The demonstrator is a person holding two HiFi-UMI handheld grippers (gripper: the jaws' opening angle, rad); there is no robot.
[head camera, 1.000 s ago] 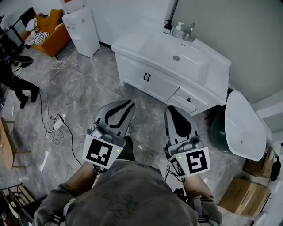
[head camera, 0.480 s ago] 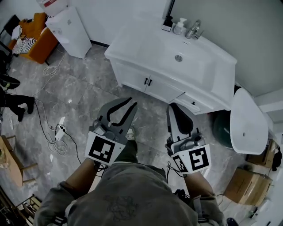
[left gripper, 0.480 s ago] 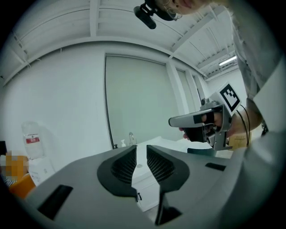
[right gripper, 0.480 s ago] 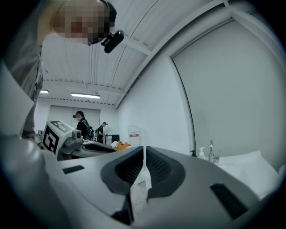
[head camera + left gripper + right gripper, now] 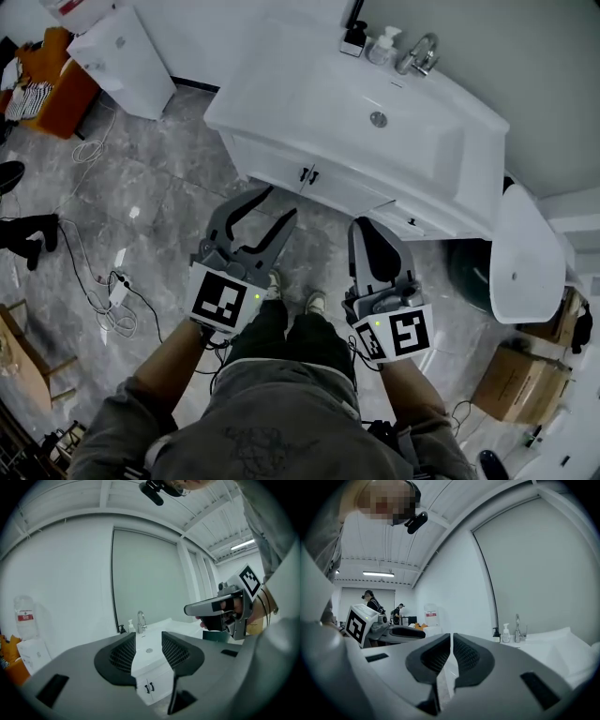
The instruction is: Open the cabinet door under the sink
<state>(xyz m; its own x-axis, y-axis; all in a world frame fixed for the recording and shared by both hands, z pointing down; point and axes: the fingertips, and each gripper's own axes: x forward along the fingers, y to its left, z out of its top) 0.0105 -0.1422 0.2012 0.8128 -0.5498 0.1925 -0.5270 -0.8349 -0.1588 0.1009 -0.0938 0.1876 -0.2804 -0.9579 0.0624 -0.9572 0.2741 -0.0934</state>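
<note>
My left gripper (image 5: pixel 278 202), jaws just opened wide on nothing, and my pinched-shut right gripper (image 5: pixel 367 228) hang below the cabinet door (image 5: pixel 270 161) at upper centre, which is probably light and rigid, best pulled by its small dark handle (image 5: pixel 303 173).

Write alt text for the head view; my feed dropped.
From above: a person faces a white sink cabinet whose doors are closed. The left claw, jaws just opened with nothing between them, and the shut right claw point toward it, both short of the black door handles.
</note>
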